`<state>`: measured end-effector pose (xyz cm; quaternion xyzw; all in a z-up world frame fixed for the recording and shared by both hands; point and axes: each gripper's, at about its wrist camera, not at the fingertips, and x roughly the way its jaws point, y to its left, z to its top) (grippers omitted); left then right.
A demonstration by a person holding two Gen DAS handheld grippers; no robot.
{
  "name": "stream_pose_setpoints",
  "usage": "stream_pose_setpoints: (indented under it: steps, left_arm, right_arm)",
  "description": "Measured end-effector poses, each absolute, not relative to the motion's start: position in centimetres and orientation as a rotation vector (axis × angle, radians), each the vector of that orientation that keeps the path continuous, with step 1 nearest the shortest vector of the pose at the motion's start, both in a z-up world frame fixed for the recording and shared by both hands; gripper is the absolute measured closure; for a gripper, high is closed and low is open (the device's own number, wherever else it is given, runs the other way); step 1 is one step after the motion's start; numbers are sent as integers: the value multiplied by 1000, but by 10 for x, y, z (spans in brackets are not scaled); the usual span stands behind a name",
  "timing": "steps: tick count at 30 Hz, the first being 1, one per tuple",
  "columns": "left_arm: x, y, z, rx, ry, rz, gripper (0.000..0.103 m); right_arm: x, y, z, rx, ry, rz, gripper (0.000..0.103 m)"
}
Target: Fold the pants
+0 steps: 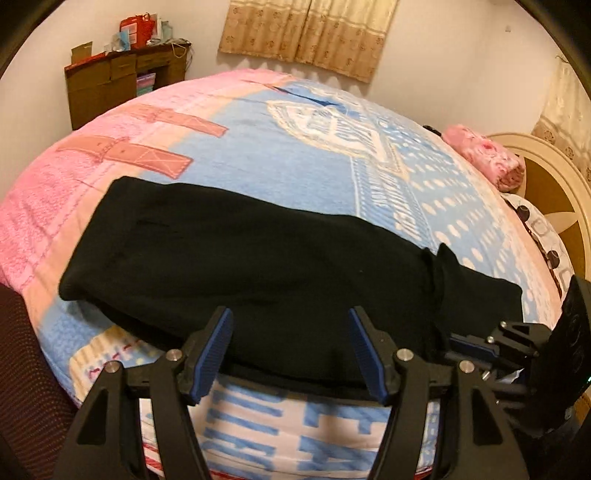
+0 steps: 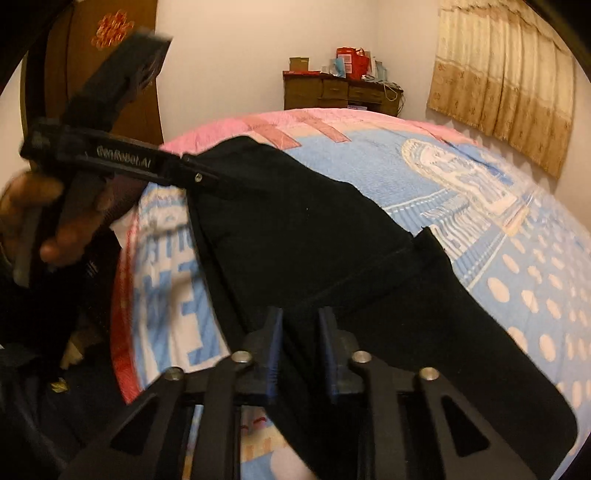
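Black pants (image 1: 258,266) lie flat across the pink and blue bedspread (image 1: 295,140), legs stacked, running left to right. My left gripper (image 1: 291,350) is open, its blue pads on either side of the pants' near edge, holding nothing. My right gripper (image 2: 300,347) has its jaws nearly closed over the near edge of the pants (image 2: 314,229); a narrow gap shows and I cannot tell whether cloth is pinched. The left gripper also shows in the right wrist view (image 2: 207,177), reaching to the pants' far left end. The right gripper shows at the right edge of the left wrist view (image 1: 476,339).
A wooden dresser (image 1: 122,81) with boxes stands against the far wall. A pink pillow (image 1: 484,155) and wooden headboard (image 1: 554,192) are at the right. Curtains (image 1: 306,33) hang on the back wall. A dark red chair (image 1: 22,350) is at the near left.
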<state>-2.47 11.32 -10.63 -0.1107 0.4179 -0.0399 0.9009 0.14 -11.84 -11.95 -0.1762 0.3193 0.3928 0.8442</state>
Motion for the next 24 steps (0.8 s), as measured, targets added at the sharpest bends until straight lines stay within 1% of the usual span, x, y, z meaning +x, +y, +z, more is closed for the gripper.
stream_pose_setpoints:
  steps: [1, 5, 10, 11, 12, 14, 15, 17, 20, 24]
  left_arm:
    - [-26, 115, -108, -230, 863, -81, 36]
    - [-25, 112, -105, -216, 859, -90, 36]
    - [-22, 117, -102, -177, 857, -61, 36]
    - [-22, 119, -100, -161, 853, -51, 36]
    - [-21, 122, -97, -139, 844, -37, 36]
    - [-18, 136, -88, -97, 816, 10, 36]
    - [-14, 145, -85, -85, 808, 33, 32]
    - [-2, 168, -83, -71, 818, 88, 29]
    - [23, 209, -92, -120, 892, 131, 29]
    - [49, 253, -110, -303, 1008, 55, 29]
  right_arm:
    - [1, -121, -117, -363, 671, 822, 95]
    - [-6, -123, -113, -336, 669, 848, 96]
    - [-4, -119, -130, -348, 707, 862, 95]
    - [-5, -120, -126, -344, 705, 858, 92]
    - [-6, -122, -124, -347, 705, 855, 87]
    - [-9, -127, -116, -350, 688, 859, 48]
    - [-11, -132, -111, -336, 656, 855, 42]
    - [-8, -142, -105, -295, 618, 832, 40]
    - [2, -154, -105, -218, 636, 790, 40]
    - [2, -161, -110, -202, 629, 742, 40]
